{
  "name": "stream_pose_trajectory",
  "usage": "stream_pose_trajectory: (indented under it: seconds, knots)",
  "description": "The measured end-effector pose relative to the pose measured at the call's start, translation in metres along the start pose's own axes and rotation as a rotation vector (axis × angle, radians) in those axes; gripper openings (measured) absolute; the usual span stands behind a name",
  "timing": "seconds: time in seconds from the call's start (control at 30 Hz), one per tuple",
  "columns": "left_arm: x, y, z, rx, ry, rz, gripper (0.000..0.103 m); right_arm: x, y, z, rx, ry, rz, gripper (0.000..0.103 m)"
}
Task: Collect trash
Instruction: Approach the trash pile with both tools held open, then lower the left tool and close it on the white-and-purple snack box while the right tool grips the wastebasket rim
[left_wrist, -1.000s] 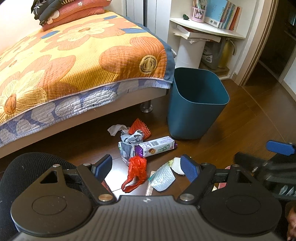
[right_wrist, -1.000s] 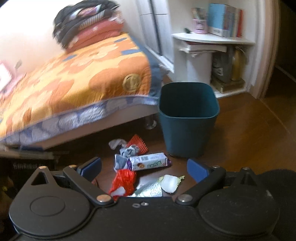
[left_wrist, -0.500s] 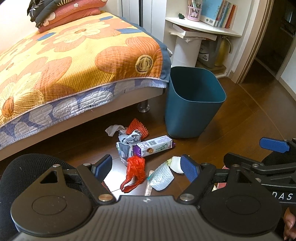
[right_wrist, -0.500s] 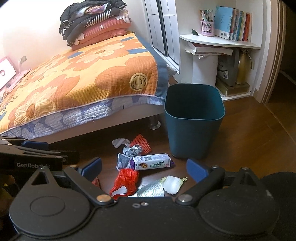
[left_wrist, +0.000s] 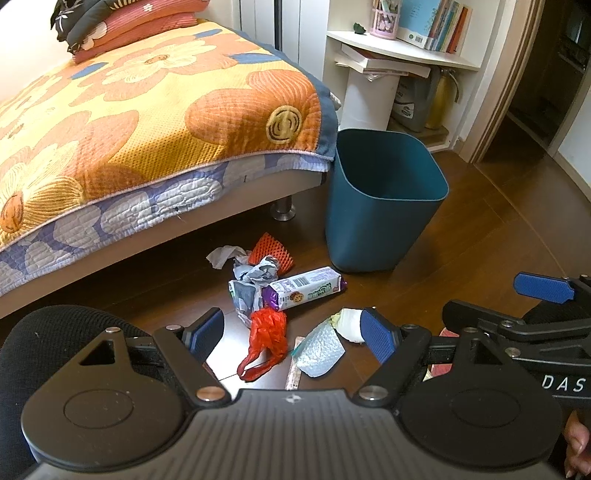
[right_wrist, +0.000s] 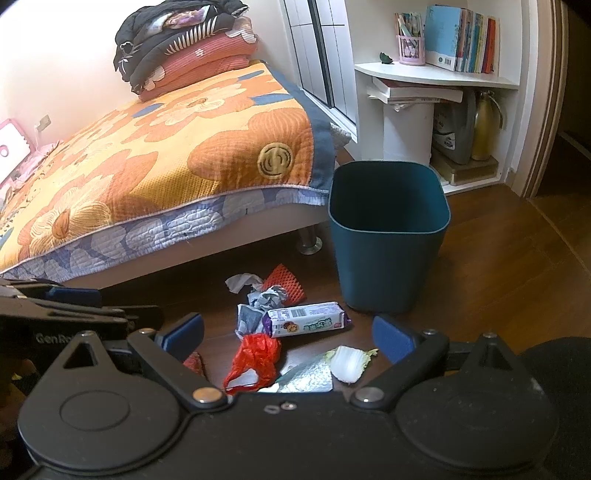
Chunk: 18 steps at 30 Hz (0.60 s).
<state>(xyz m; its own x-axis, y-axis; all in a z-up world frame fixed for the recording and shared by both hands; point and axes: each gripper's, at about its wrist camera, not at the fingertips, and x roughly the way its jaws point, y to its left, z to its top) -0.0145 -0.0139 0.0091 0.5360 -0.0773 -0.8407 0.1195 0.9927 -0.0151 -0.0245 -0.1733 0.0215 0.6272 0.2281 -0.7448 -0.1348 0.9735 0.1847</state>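
Note:
A pile of trash lies on the wood floor by the bed: a purple-and-white biscuit packet (left_wrist: 304, 288) (right_wrist: 306, 319), a red plastic bag (left_wrist: 267, 336) (right_wrist: 253, 356), crumpled grey paper (left_wrist: 255, 275), an orange foam net (left_wrist: 271, 251), a silver foil wrapper (left_wrist: 319, 350) and a cabbage piece (right_wrist: 347, 363). An empty teal bin (left_wrist: 380, 206) (right_wrist: 388, 236) stands just right of the pile. My left gripper (left_wrist: 293, 334) is open above the pile. My right gripper (right_wrist: 288, 336) is open too, and also shows in the left wrist view (left_wrist: 543, 291).
A bed (left_wrist: 147, 122) with an orange flowered cover fills the left, its metal leg (left_wrist: 282, 208) behind the trash. A white corner shelf (left_wrist: 402, 62) with books stands behind the bin. A doorway (left_wrist: 535, 74) opens at the right.
Both grippers have shifted slightly, so the pile and bin sit a little differently in view. The right wrist view went from blurred to sharp. Both stay open; no trash moved.

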Motion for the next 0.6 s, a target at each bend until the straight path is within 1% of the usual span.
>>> stream_pose_trajectory:
  seconds: [0.07,0.17,0.23,0.3,0.37,0.47,0.6]
  knots:
    - [0.001,-0.002,0.001,0.000,0.007,0.008,0.081,0.002,0.000,0.000,0.017,0.011,0.006,0.098]
    - [0.010,0.001,0.007,-0.015,0.045,-0.014,0.081,0.006,-0.004,0.004,0.039,0.025,0.022,0.098]
    - [0.016,0.003,0.014,-0.027,0.053,-0.030,0.081,0.009,-0.007,0.009,0.020,0.012,0.018,0.098]
    - [0.025,0.003,0.025,-0.045,0.060,-0.038,0.081,0.013,-0.015,0.019,-0.016,-0.022,-0.011,0.098]
    - [0.036,0.003,0.037,-0.058,0.065,-0.041,0.081,0.020,-0.028,0.037,-0.043,-0.051,-0.044,0.098]
    - [0.058,0.007,0.057,-0.081,0.075,-0.034,0.081,0.035,-0.058,0.072,-0.049,-0.070,-0.084,0.098]
    - [0.091,0.018,0.084,-0.112,0.089,0.014,0.081,0.064,-0.102,0.117,-0.005,-0.080,-0.151,0.097]
